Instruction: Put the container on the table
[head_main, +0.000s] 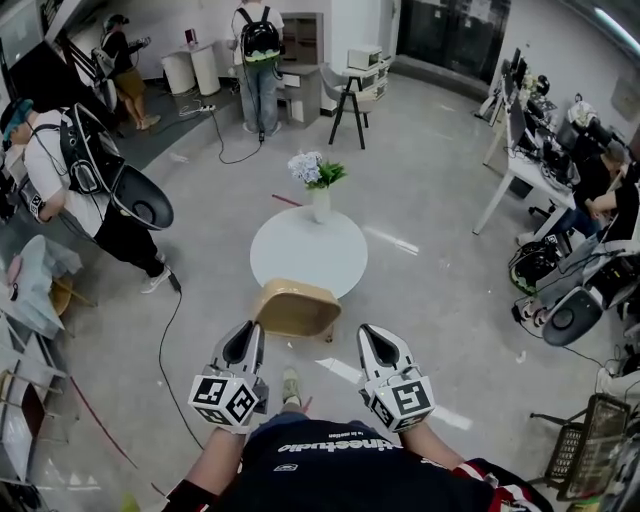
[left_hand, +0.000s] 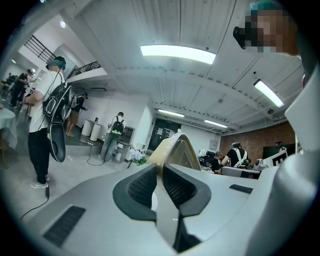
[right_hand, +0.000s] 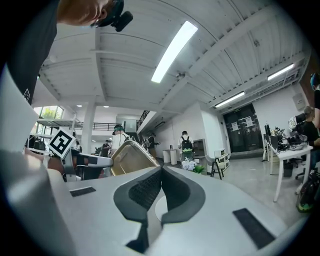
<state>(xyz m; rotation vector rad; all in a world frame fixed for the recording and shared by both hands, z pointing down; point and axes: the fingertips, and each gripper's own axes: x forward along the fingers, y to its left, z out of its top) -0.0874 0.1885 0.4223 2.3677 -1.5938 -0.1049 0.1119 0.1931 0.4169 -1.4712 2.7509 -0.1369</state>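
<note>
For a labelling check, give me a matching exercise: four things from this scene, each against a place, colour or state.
1 container
2 round table
3 flower vase
4 left gripper

a stands on the table
b tan
c shut on the container's rim
d bears the vase

Pairs: 1-b, 2-d, 3-a, 4-c.

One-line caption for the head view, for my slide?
Head view: left tool pinching the tan container by its rim, right tool alongside, short of the round white table with flower vase.
</note>
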